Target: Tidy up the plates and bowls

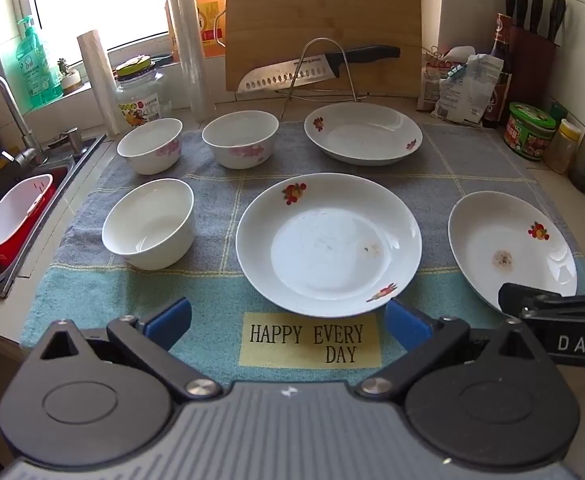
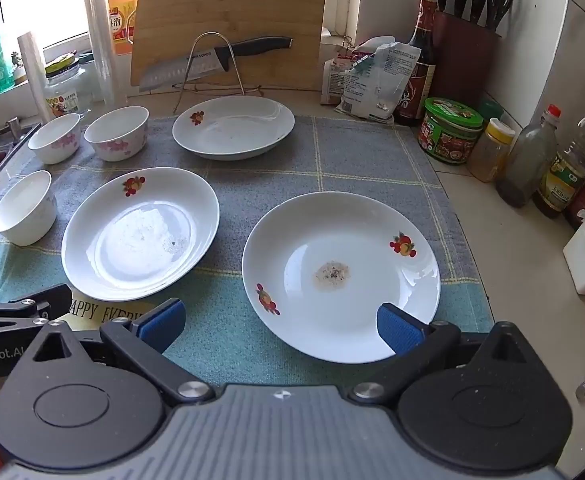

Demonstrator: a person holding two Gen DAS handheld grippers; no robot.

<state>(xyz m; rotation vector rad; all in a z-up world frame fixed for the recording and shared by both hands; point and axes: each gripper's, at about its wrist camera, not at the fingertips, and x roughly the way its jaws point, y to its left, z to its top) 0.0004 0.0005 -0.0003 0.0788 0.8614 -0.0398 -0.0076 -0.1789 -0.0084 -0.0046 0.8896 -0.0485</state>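
Three white plates with fruit prints lie on a blue-grey cloth: a middle plate (image 1: 328, 244) (image 2: 140, 232), a right plate (image 1: 508, 248) (image 2: 340, 276) with a brown stain, and a far plate (image 1: 362, 133) (image 2: 233, 126). Three white bowls stand at the left: a near plain bowl (image 1: 148, 222) (image 2: 24, 206) and two flowered bowls (image 1: 150, 144) (image 1: 240, 138) behind it. My left gripper (image 1: 288, 320) is open and empty, just before the middle plate. My right gripper (image 2: 280, 322) is open and empty over the right plate's near rim.
A wire rack (image 1: 318, 72) with a knife (image 1: 316, 68) stands before a cutting board (image 1: 322, 20) at the back. A sink (image 1: 8, 216) with a red-white basket lies left. Jars and bottles (image 2: 532, 160) line the right wall, with a knife block (image 2: 464, 40).
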